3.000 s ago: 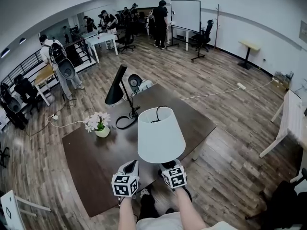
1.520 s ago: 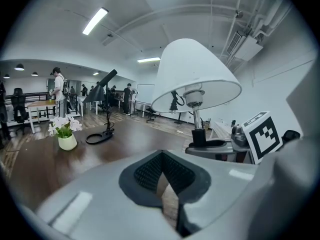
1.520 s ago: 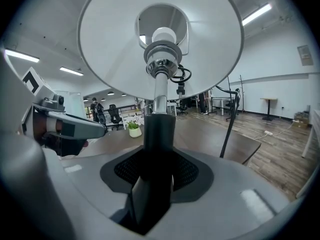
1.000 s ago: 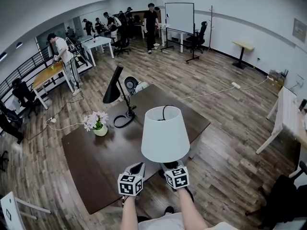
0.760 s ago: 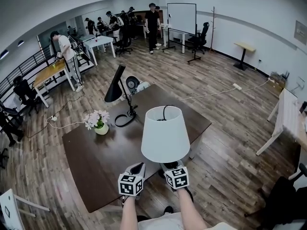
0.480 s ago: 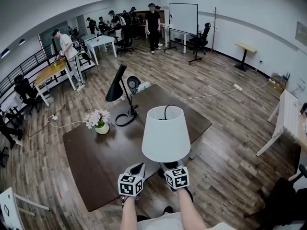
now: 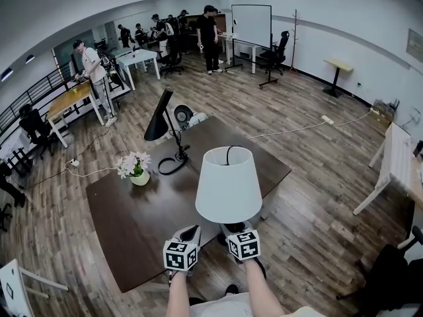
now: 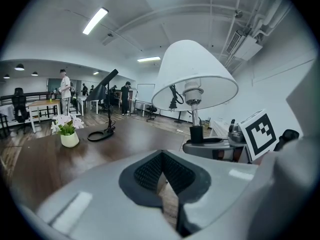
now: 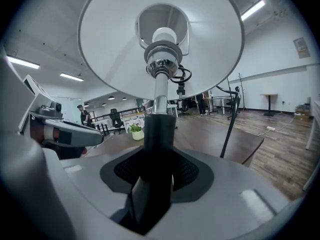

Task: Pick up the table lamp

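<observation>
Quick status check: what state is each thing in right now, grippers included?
White-shaded table lamp: upright, dark stem clamped by right gripper.
Right gripper: shut on the lamp stem.
Left gripper: shut, holding nothing.
Black cone-headed desk lamp: standing on the dark wooden table, head tilted down.
White pot of flowers: upright on the table.

Left tongs (image 8: 162, 176), right tongs (image 9: 155, 179): grey, black ribbed pads (image 8: 145, 171) (white marker cubes (image 7: 177, 254)).

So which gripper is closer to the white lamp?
Right. The right gripper is clamped on the dark stem of the white lamp; the left gripper sits beside it, jaws together, not touching the lamp.
</observation>
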`<state>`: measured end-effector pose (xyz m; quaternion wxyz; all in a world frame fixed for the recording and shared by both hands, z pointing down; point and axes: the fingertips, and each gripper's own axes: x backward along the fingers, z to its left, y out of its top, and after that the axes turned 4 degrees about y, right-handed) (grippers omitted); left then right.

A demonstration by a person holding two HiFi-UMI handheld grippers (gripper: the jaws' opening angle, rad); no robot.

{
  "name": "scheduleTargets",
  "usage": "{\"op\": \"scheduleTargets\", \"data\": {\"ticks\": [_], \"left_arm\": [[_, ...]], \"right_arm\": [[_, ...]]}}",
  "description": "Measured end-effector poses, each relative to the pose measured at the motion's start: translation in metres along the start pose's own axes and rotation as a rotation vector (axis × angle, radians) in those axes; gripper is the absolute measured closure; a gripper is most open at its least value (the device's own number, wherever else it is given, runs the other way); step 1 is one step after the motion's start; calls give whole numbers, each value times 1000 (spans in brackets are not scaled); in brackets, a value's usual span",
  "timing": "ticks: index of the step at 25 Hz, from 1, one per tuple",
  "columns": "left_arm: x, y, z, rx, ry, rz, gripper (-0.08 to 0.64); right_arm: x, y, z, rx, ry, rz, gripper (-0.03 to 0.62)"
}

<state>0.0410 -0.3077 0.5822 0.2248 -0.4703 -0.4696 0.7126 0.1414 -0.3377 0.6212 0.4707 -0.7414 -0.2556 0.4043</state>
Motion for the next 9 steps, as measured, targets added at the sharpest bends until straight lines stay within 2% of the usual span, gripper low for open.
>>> {"op": "scheduleTargets", "data": {"ticks": [9], "left_arm": [[-3,-6,1,-2,-1,6,560]], "right_arm": [[-3,-5,1,5,4,3,414]]}}
